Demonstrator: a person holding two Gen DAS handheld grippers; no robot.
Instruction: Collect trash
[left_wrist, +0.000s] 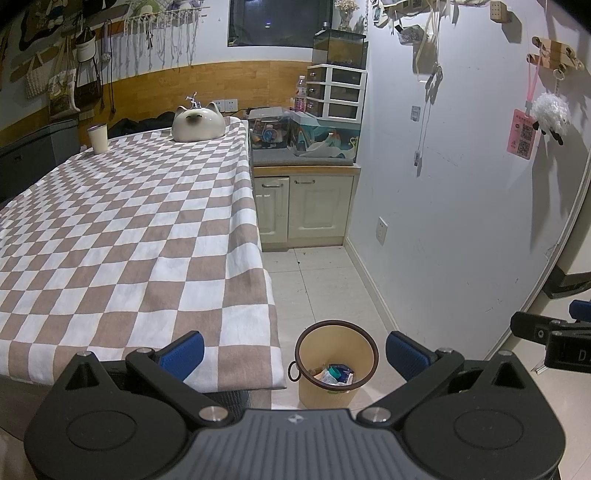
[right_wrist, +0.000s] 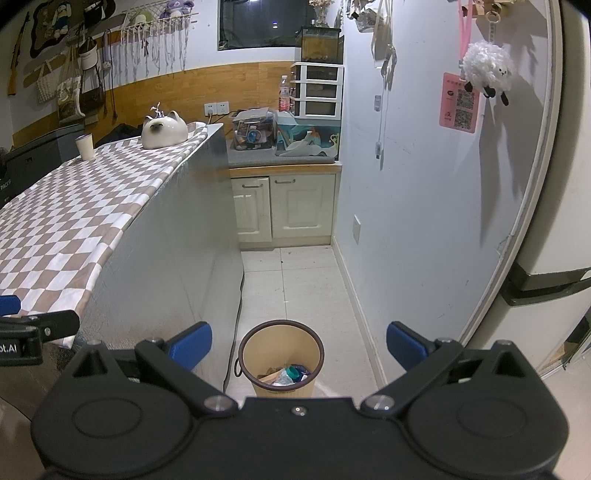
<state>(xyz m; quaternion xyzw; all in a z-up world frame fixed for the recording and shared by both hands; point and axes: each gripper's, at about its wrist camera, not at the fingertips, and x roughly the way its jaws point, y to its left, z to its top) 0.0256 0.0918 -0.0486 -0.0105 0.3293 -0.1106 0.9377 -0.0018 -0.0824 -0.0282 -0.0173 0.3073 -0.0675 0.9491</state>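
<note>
A beige trash bin (left_wrist: 334, 365) with a dark rim stands on the tiled floor beside the table's near right corner. It also shows in the right wrist view (right_wrist: 282, 360). Several pieces of trash (left_wrist: 334, 373) lie in its bottom, seen too in the right wrist view (right_wrist: 286, 374). My left gripper (left_wrist: 295, 352) is open and empty, held above and just short of the bin. My right gripper (right_wrist: 299, 349) is open and empty, also above the bin. The right gripper shows at the right edge of the left wrist view (left_wrist: 546, 332).
A table with a brown-and-white checkered cloth (left_wrist: 129, 229) fills the left. On it stand a cat-shaped ceramic pot (left_wrist: 197, 123) and a white cup (left_wrist: 98, 138). A cream cabinet (left_wrist: 304, 206) with fish tanks stands at the back. A white wall (left_wrist: 461, 184) runs along the right; a fridge (right_wrist: 569, 221) is at far right.
</note>
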